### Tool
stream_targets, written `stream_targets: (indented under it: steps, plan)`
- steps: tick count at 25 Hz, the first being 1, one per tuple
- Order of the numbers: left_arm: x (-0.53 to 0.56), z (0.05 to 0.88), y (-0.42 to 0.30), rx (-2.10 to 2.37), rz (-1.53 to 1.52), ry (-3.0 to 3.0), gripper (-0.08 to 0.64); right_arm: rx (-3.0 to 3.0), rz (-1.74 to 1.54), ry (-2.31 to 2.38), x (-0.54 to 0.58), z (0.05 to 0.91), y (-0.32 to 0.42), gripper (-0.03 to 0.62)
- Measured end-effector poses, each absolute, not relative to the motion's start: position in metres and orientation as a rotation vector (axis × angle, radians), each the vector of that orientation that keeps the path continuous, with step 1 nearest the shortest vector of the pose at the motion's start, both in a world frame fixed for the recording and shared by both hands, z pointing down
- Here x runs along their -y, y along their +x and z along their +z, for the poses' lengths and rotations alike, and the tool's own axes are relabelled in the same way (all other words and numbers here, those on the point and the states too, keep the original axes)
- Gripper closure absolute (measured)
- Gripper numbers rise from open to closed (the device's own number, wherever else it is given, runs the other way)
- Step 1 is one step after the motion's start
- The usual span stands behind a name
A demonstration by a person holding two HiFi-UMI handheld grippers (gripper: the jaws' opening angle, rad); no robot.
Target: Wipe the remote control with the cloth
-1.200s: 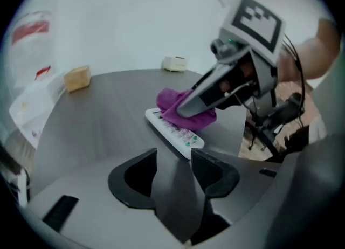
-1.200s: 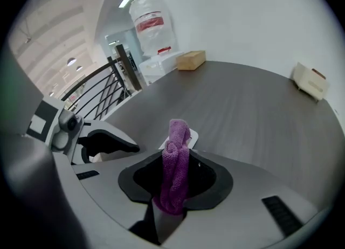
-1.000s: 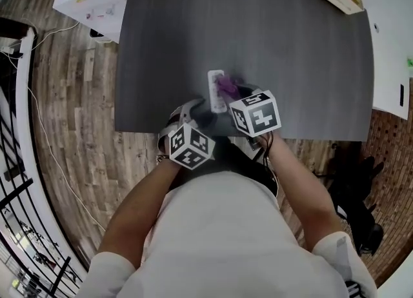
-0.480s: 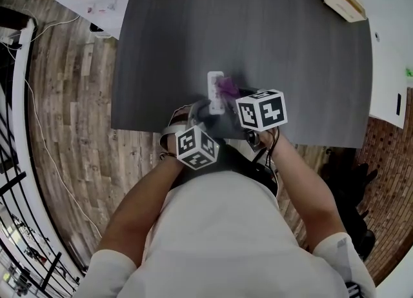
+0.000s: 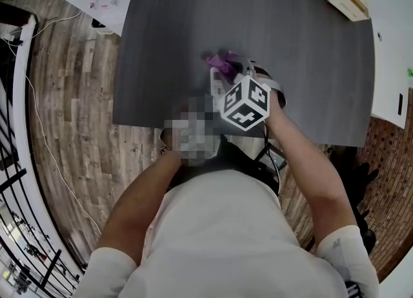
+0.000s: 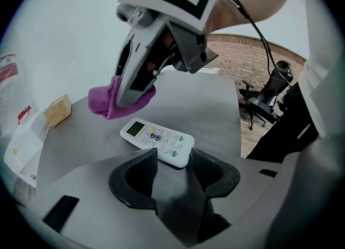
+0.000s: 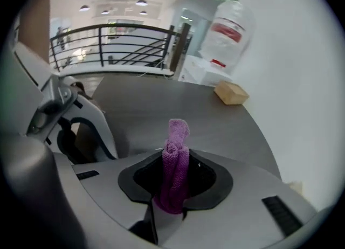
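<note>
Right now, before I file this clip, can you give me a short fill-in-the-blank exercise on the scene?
The right tongs are shut on a ___ cloth.
The remote control lies with its buttons facing ___.
The left tongs grip the remote control at the end opposite its ___.
Missing words: purple; up; screen.

The left tongs (image 6: pixel 173 159) cannot be made out in the head view. There the right tongs' (image 5: pixel 227 68) cube hides most of the remote (image 5: pixel 215 84). The cloth's (image 7: pixel 175 156) lower end vanishes between the right jaws. The remote's button print is too small to read.
</note>
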State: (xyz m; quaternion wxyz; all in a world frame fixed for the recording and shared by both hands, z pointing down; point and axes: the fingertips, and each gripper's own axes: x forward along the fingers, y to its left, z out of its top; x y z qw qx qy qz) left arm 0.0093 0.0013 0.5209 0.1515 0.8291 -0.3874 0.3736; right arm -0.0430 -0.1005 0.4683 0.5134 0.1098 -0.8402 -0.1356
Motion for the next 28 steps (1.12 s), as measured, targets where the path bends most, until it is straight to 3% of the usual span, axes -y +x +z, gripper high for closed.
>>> stream_targets:
  steps: [5, 28]
  plan:
    - [0.000, 0.520, 0.011, 1.115, 1.072, 2.366, 0.374, 1.958, -0.385, 0.141, 0.081, 0.500, -0.046, 0.492]
    - [0.003, 0.524, 0.008, 1.157, 0.975, 2.300, 0.342, 1.975, -0.218, 0.059, 0.046, 0.498, -0.028, 0.492]
